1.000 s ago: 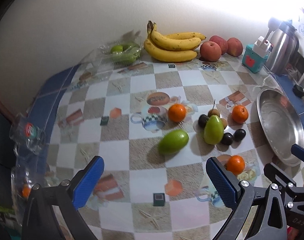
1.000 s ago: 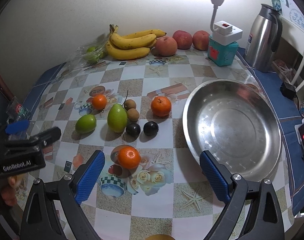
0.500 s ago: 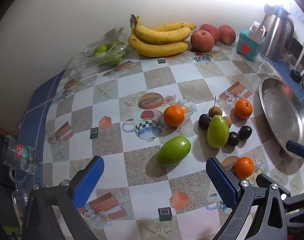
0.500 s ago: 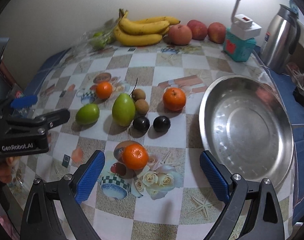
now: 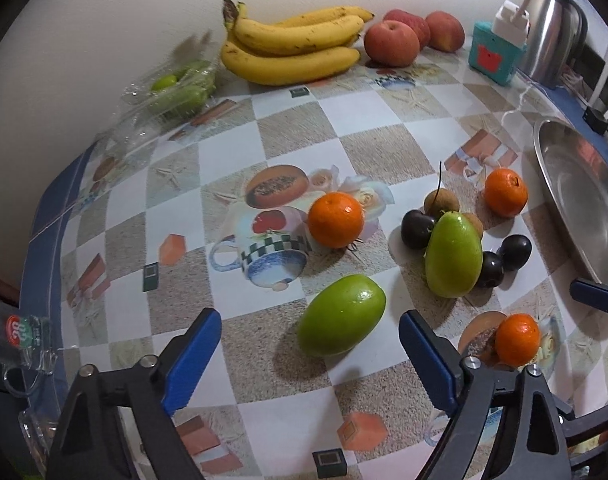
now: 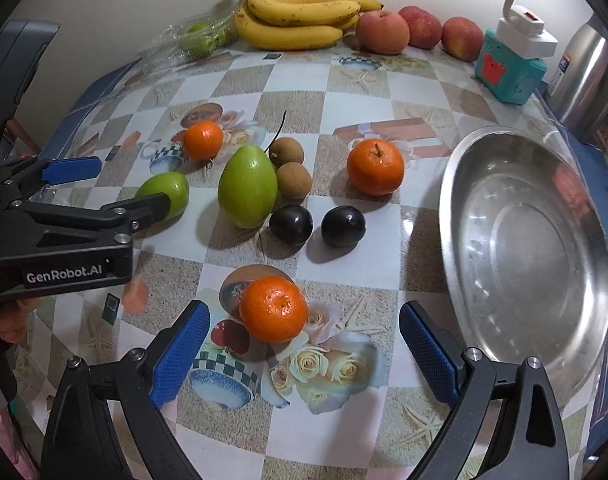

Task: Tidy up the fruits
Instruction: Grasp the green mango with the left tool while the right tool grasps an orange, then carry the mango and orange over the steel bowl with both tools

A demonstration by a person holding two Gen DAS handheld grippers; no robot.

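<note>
Steel bowl [image 6: 524, 240] whole in right view; left clips rim [image 5: 576, 200].

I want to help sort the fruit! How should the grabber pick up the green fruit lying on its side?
Grip the lying green fruit across its narrow middle, not end to end. It is egg-shaped and lies tilted, so its sides are closest together there. Come down from above and the near side, where the open left gripper already points. Nothing touches it, so both fingers probably fit.
</note>
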